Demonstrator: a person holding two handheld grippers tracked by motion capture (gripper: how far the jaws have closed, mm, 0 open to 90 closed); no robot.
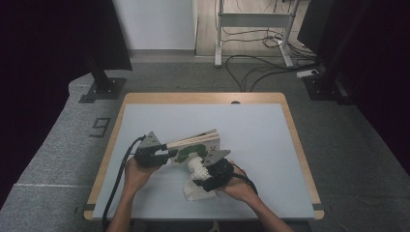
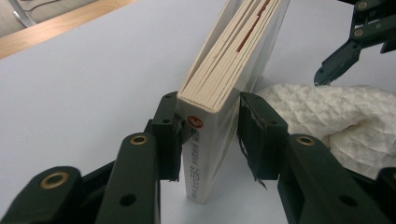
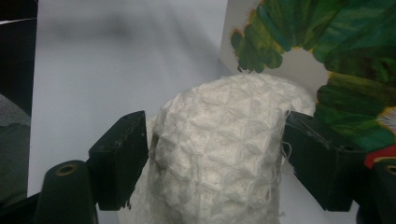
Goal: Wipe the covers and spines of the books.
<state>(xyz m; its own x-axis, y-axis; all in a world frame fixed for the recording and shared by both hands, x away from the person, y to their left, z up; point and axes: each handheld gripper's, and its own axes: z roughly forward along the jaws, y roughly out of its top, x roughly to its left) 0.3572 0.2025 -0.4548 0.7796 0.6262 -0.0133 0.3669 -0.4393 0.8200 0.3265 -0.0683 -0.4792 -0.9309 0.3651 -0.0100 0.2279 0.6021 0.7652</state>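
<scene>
A thick board book (image 1: 196,144) with a green caterpillar on its white cover stands on edge on the pale table (image 1: 256,130). My left gripper (image 1: 167,153) is shut on its spine end, and the pads press both covers of the book (image 2: 224,79). A white waffle-weave cloth (image 1: 194,186) lies bunched against the cover. In the right gripper view, the cloth (image 3: 219,144) rises as a mound between the spread jaws of my right gripper (image 3: 217,135), which do not squeeze it. The book's cover (image 3: 303,60) stands just behind. The right gripper's tips (image 2: 336,60) hang above the cloth (image 2: 345,112).
The table has a wooden rim (image 1: 203,98). Beyond it lies grey floor with black stand bases (image 1: 104,89), cables (image 1: 261,67) and a white desk frame (image 1: 251,29). The person's forearms come in from the bottom edge.
</scene>
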